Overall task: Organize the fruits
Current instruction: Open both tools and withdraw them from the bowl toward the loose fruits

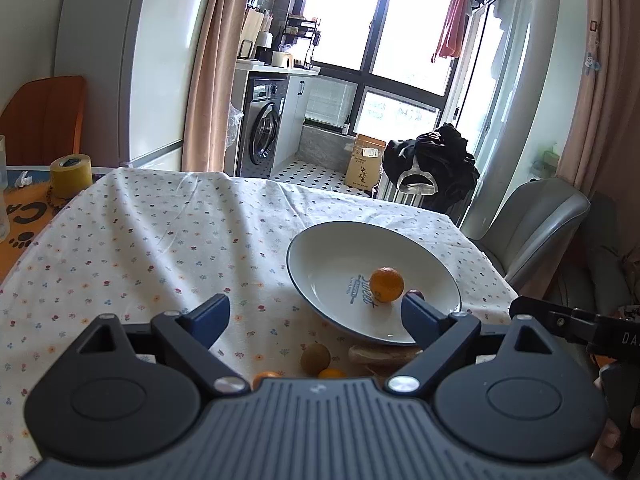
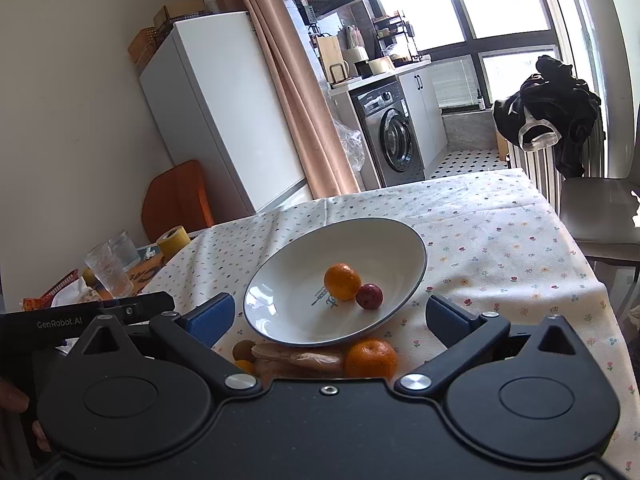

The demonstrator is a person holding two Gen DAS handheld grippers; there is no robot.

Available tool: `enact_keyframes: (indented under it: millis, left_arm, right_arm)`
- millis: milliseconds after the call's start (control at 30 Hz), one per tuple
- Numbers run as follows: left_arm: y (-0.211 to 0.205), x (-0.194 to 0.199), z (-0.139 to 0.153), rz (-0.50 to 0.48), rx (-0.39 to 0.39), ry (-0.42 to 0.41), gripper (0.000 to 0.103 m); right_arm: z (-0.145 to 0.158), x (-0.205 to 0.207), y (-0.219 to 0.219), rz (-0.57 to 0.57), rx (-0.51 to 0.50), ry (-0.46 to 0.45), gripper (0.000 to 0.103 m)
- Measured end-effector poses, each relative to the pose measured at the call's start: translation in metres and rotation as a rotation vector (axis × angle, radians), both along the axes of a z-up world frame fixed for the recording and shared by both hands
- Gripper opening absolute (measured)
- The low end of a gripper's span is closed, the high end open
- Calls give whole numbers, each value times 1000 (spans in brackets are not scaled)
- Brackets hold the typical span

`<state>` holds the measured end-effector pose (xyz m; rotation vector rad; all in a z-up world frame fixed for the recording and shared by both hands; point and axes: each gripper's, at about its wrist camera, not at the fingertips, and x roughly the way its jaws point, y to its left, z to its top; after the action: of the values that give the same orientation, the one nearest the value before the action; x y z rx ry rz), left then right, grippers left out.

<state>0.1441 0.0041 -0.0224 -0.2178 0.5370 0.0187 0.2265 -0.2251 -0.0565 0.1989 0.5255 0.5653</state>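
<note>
A white plate [image 2: 400, 252] with a dark rim sits on the flowered tablecloth. In it lie an orange [image 2: 342, 281] and a small dark red fruit [image 2: 369, 296]. In the left wrist view the same plate [image 1: 320, 252] holds the orange [image 1: 386, 284]; the red fruit [image 1: 416, 293] peeks from behind my right finger. In front of the plate lie another orange [image 2: 371, 357], a brown round fruit [image 2: 244, 349], a small orange fruit [image 2: 245, 366] and a pale long item [image 2: 300, 358]. My right gripper [image 2: 330, 316] and left gripper [image 1: 316, 316] are open, empty, above these.
A yellow tape roll [image 1: 71, 175] and drinking glasses [image 2: 110, 264] stand at the table's left end on an orange mat. A grey chair [image 1: 532, 220] stands at the right edge. An orange chair [image 2: 180, 200] is beyond the left end. A radiator with dark clothes [image 2: 548, 116] stands behind.
</note>
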Motion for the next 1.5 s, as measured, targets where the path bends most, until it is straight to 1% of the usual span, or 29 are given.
enact_keyframes:
  millis: [200,467,667,767,1100,1233,1300,1400,1500]
  left_arm:
    - [6,-18,3,17,-5,-6,91]
    - [11,-37,3,5,-21,-21,91]
    - [12,-50,0,13,-42,-32,91]
    - [10,-54,-2,9,-47,-35,91]
    - [2,-59,-20,-14,-49,-1,88]
    - [-2,-57,-27,-23,-41,10,87]
    - [-3,-56,-31,-24,-45,18,84]
    - [-5,-52,-37,-27,-50,33,83]
    - [-7,-49,-41,-26,-45,42,83]
  right_arm:
    - [0,-10,-2,12,-2,-3,103]
    - [1,-23,-5,30,0,-20,103]
    - [0,-32,-3,25,-22,-29,103]
    - [-1,-35,-1,17,-51,-30,103]
    - [-14,-40,2,31,-60,-10,103]
    - [-19,-41,3,35,-64,-14,103]
    - [-21,-41,4,38,-69,-13,103]
    - [-24,-39,5,40,-74,-12,103]
    - [-28,-36,3,30,-76,7,103]
